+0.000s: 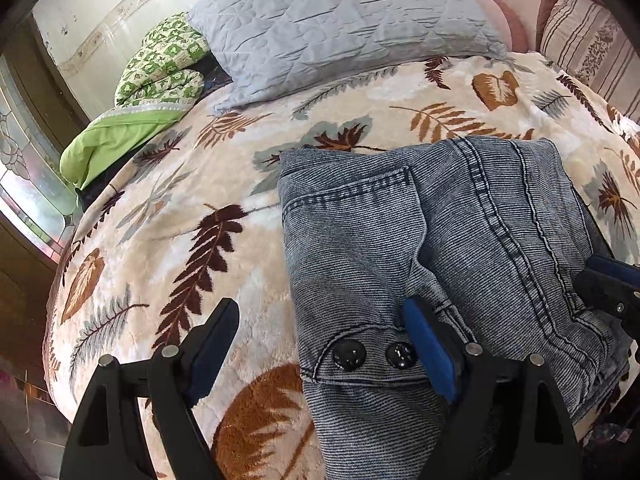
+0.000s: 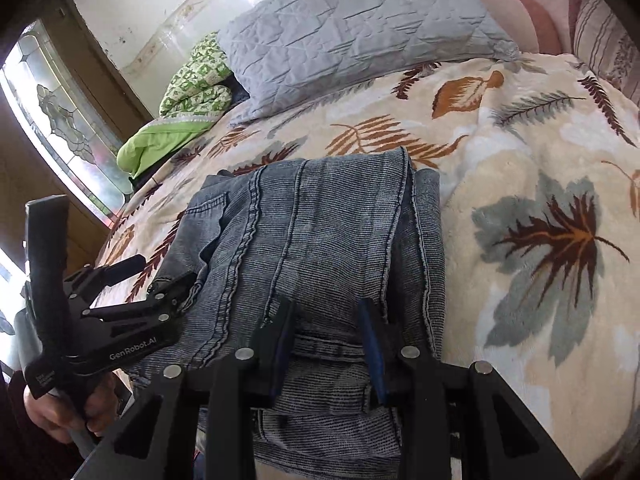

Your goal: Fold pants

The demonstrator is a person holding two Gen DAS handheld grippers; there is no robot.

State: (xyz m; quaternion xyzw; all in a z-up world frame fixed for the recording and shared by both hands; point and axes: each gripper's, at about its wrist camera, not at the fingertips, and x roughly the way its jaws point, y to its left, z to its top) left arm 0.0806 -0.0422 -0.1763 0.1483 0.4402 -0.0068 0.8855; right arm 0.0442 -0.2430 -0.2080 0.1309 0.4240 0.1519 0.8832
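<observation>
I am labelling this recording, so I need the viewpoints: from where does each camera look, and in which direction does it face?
Left wrist: sits on the left gripper, low at the near bed edge, facing across the folded grey-blue denim pants toward the grey quilted pillow; its jaws stand open.
Right wrist: sits on the right gripper, facing likewise; the person's left hand holds the other gripper at the left.
Shared: pants, pillow, leaf-patterned blanket, green bedding.

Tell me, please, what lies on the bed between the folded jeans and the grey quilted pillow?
Only bare leaf-print blanket separates the jeans from the grey pillow; nothing rests on that stretch. The right wrist view shows it best.
</observation>
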